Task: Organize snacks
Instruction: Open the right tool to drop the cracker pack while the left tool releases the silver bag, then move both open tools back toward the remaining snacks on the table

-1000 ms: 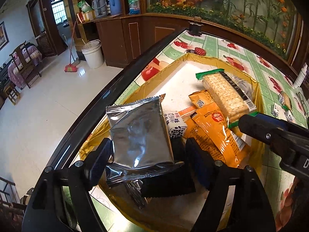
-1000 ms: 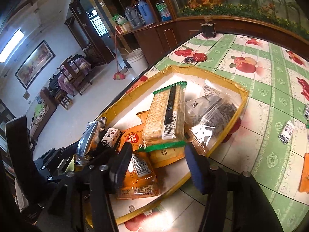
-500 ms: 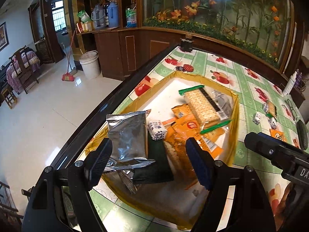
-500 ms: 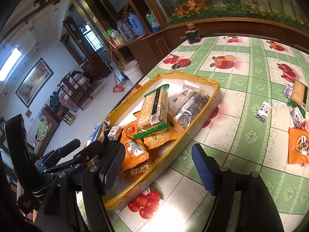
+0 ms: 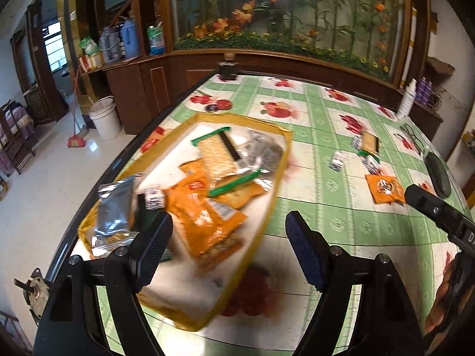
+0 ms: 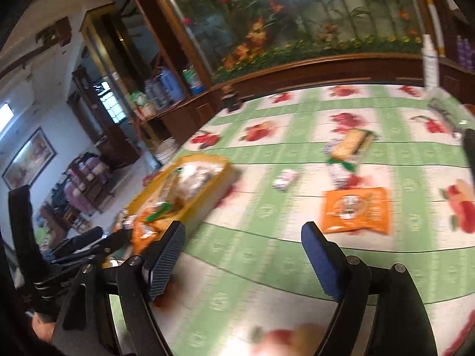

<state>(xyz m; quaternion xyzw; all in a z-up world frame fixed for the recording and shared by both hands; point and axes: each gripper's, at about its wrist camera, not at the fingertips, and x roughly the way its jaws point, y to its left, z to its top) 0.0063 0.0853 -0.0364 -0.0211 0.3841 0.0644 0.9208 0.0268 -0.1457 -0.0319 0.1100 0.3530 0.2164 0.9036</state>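
Snacks lay mostly inside the shallow yellow cardboard tray (image 5: 283, 160) at the left edge of the worktop with the green-and-white fruit-print cover (image 5: 323, 207). From my station I logged the left claw (image 5: 228, 246) spread wide and empty, poised above the tray's near right corner. In the tray I noted a crinkled silver foil packet (image 5: 114, 207) at the near left end, a small blue-and-white carton (image 5: 154, 197) just beside it, several orange snack packets (image 5: 204, 216) piled in the middle, a long clear-wrapped cracker pack with green ends (image 5: 216, 155) lying on them, and a clear bag with dark contents (image 5: 262, 149) at the far right. The right claw (image 6: 243, 258) was likewise spread apart and held nothing; it hovered over bare worktop, well apart from the tray (image 6: 207, 201). Ahead of it lay a flat orange square sachet (image 6: 354, 210), a small white carton (image 6: 283, 179) and a further cracker pack (image 6: 351, 142), all loose on the cover. The right wrist view was blurred, so I could not read finer detail.
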